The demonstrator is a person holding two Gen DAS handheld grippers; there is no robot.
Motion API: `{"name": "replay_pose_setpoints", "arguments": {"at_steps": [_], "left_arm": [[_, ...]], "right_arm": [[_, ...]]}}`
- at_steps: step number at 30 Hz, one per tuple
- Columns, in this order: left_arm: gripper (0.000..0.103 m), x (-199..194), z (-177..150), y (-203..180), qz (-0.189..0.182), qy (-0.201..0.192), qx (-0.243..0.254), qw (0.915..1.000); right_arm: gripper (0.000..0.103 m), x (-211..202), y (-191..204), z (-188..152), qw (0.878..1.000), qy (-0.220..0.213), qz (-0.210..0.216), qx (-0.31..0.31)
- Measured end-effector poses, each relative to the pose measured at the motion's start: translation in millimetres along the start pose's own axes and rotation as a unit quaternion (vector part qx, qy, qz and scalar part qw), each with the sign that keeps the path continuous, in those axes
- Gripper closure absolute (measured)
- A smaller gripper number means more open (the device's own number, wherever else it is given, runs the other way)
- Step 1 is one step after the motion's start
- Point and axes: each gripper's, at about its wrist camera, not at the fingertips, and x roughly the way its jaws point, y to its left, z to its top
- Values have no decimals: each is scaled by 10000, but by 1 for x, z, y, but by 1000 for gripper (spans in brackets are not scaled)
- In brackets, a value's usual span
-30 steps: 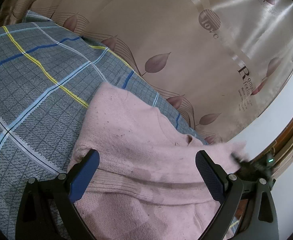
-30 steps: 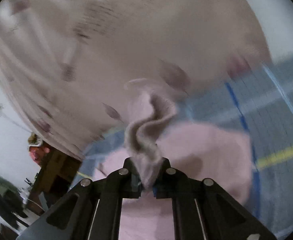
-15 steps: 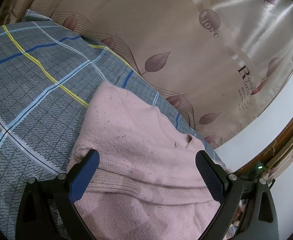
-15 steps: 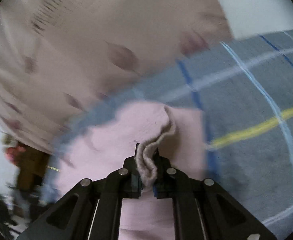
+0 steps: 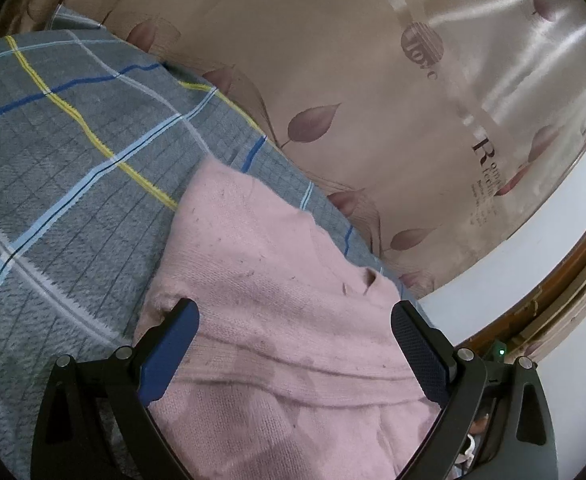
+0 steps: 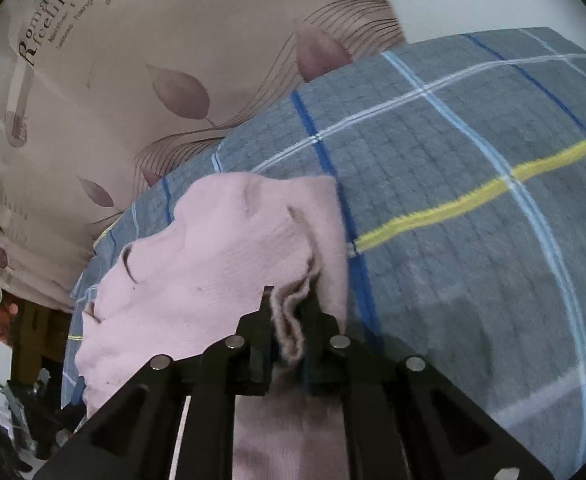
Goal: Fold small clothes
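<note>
A small pink knit sweater (image 5: 277, 300) lies on a grey plaid blanket (image 5: 65, 168). My left gripper (image 5: 293, 344) is open, its blue-padded fingers (image 5: 169, 344) spread wide just above the sweater's near part, holding nothing. In the right wrist view the same pink sweater (image 6: 213, 264) lies on the blanket (image 6: 473, 208). My right gripper (image 6: 289, 312) is shut on a bunched edge of the sweater and holds it low over the garment's right side.
A beige curtain with leaf prints and lettering (image 5: 373, 80) hangs behind the bed. A white wall and brown wooden frame (image 5: 573, 272) stand at the right. Dark wooden furniture and clutter (image 6: 21, 360) sit at the left of the right wrist view.
My right gripper has carried the pinched sweater edge down and across onto the garment; the cloth no longer hangs raised. The left gripper has stayed open and nearly still.
</note>
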Motion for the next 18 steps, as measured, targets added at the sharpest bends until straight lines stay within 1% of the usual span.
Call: {"name": "replay_pose_setpoints", "arguments": {"at_steps": [1, 2, 4, 6, 7, 8, 9, 10, 11, 12, 13, 14, 15, 16, 17, 18], "left_arm": [[6, -3, 1, -4, 18, 99, 49, 9999], [6, -8, 5, -10, -6, 113, 147, 9998], [6, -27, 21, -29, -102, -194, 557, 9982], [6, -34, 45, -48, -76, -382, 970, 9945], [6, -30, 56, -55, -17, -318, 1119, 9932], [6, -20, 68, -61, 30, -113, 1233, 9923], [6, -3, 80, -64, 42, 246, 1302, 9912], [6, 11, 87, -65, 105, 504, 1355, 9894], [6, 25, 92, -65, 264, 721, 1470, 9862], [7, 39, 96, -66, 515, 848, 1740, 9797], [7, 46, 97, -66, 679, 876, 1999, 9735], [7, 52, 98, -67, 757, 909, 2275, 9666], [7, 59, 100, -66, 771, 1051, 2551, 9581], [7, 65, 102, -63, 792, 1218, 2720, 9513], [8, 68, 103, -59, 781, 1317, 2785, 9482], [8, 70, 104, -54, 798, 1387, 2885, 9440]], "right_arm": [[86, -6, 1, -3, 10000, -12, -62, -67], [79, -16, 2, -6, 9997, -70, -147, -169], [76, -33, 3, -11, 9986, -230, -304, -358], [76, -52, 2, -17, 9973, -454, -309, -486], [75, -60, -1, -21, 9972, -548, -215, -464], [74, -63, -3, -24, 9974, -579, -143, -415], [74, -65, -6, -28, 9976, -600, -32, -348], [74, -65, -7, -31, 9977, -608, 37, -310], [74, -61, -8, -36, 9977, -600, 84, -294], [74, -58, -8, -42, 9978, -574, 95, -327], [74, -54, -7, -46, 9978, -548, 101, -362], [73, -49, -6, -52, 9979, -489, 158, -397], [73, -48, -4, -55, 9979, -454, 183, -420], [72, -48, -2, -56, 9977, -464, 184, -455], [66, -50, -1, -56, 9971, -526, 213, -500], [63, -50, -1, -56, 9971, -533, 241, -495]]}}
